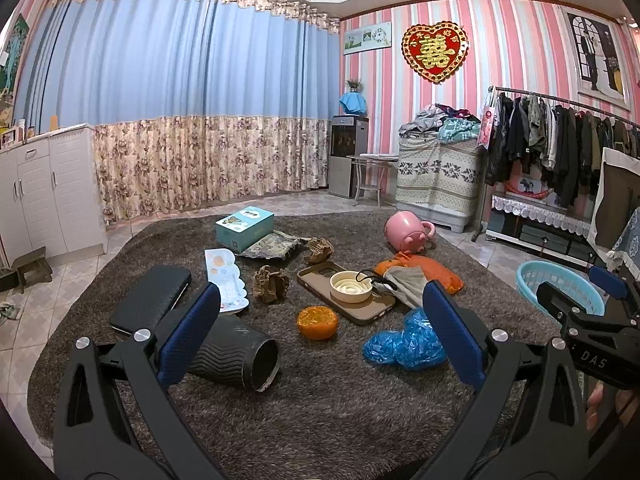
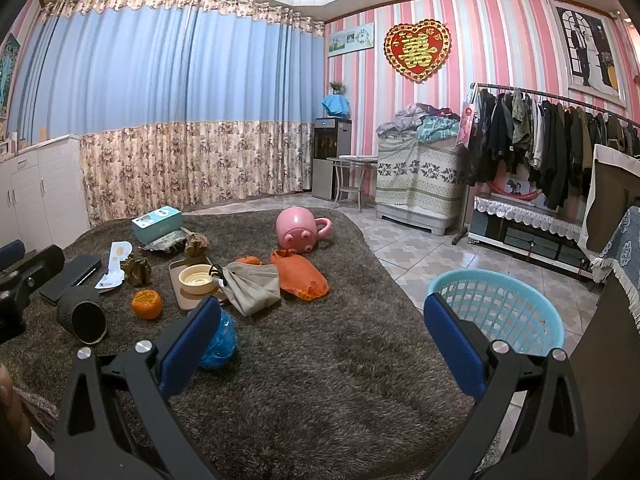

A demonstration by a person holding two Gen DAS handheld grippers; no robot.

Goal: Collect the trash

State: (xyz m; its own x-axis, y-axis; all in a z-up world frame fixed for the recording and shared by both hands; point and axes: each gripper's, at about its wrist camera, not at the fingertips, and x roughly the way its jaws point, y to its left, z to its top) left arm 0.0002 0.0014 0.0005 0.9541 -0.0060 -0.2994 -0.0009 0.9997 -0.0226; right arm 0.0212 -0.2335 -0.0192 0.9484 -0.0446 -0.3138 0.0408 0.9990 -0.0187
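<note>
I am looking across a brown shaggy rug (image 1: 320, 420) lying on a tiled floor. A black phone (image 1: 150, 298) is resting on the rug beside a black ribbed cup (image 1: 236, 354) lying on its side. A pink pig-shaped mug (image 1: 406, 231) is lying tipped over near the far edge. Behind, blue and floral curtains (image 1: 180, 120) are hanging, a clothes rack (image 2: 540, 140) is standing against the striped wall, and a red heart decoration (image 2: 417, 49) is hanging above.

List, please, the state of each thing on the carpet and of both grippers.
left gripper: open, empty
right gripper: open, empty
black ribbed cup: on its side
pink pig mug: tipped over
blue basket: upright, empty
brown paper balls: crumpled
blue plastic bag: crumpled
</note>
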